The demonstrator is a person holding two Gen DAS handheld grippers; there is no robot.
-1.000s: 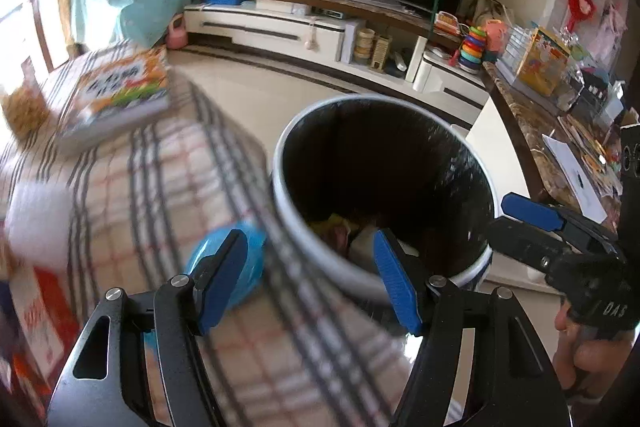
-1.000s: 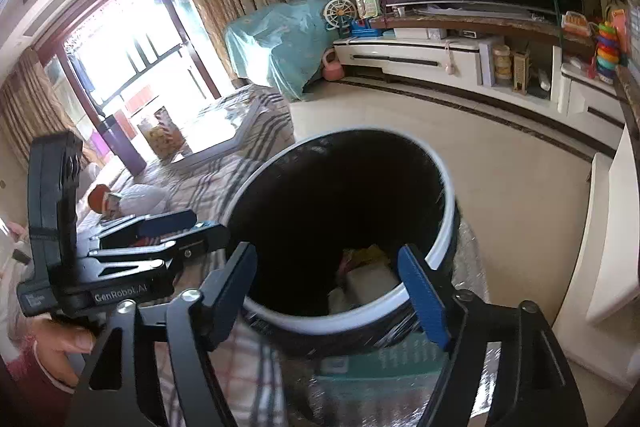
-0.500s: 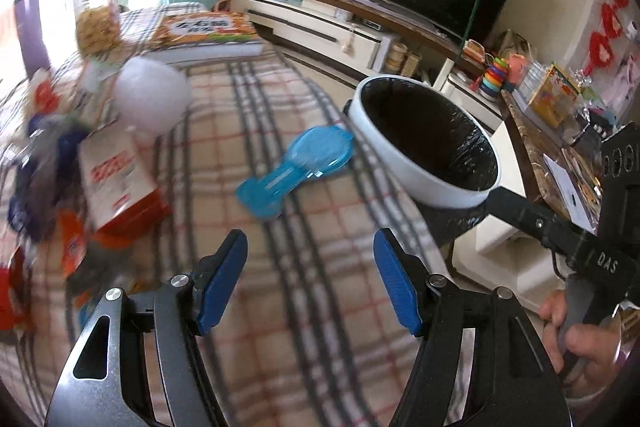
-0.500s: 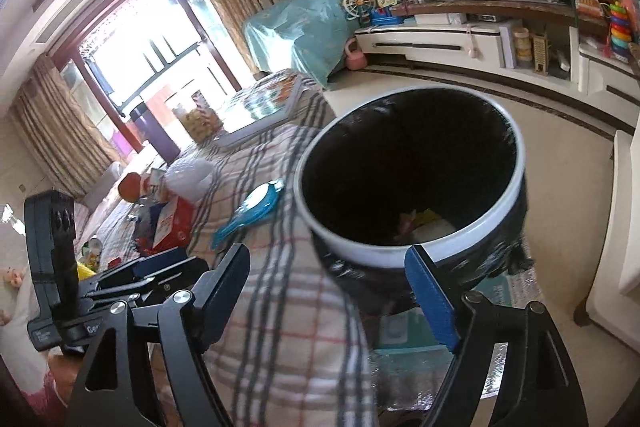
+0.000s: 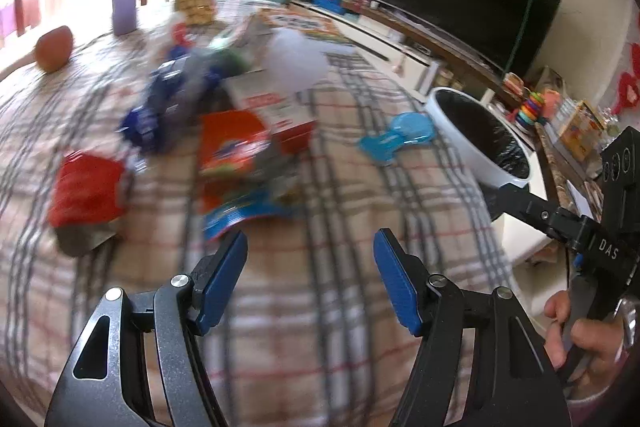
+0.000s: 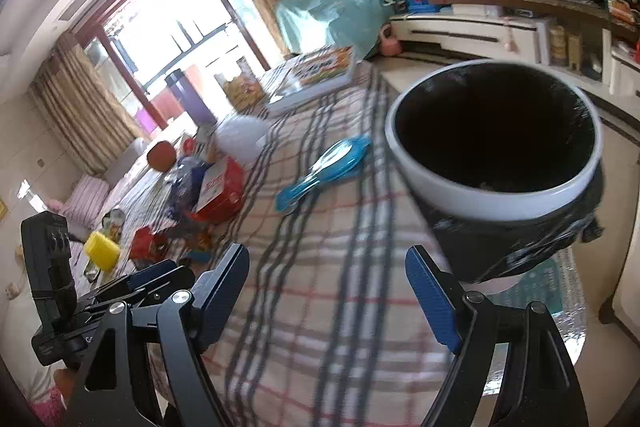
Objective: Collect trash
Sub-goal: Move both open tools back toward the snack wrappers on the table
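Plaid-clothed worktop (image 5: 340, 327) is carrying the trash: a red-and-white carton (image 5: 276, 111), a crumpled red wrapper (image 5: 86, 189) and an orange snack packet (image 5: 232, 147), well apart from the white-rimmed, black-lined bin (image 6: 496, 163). Left gripper (image 5: 310, 281) and right gripper (image 6: 326, 291) are both gaping wide, holding nothing. Blur suggests speed; overshooting could be scattering light wrappers. Earlier both were hovering over the bin; right fingers have just been opening.
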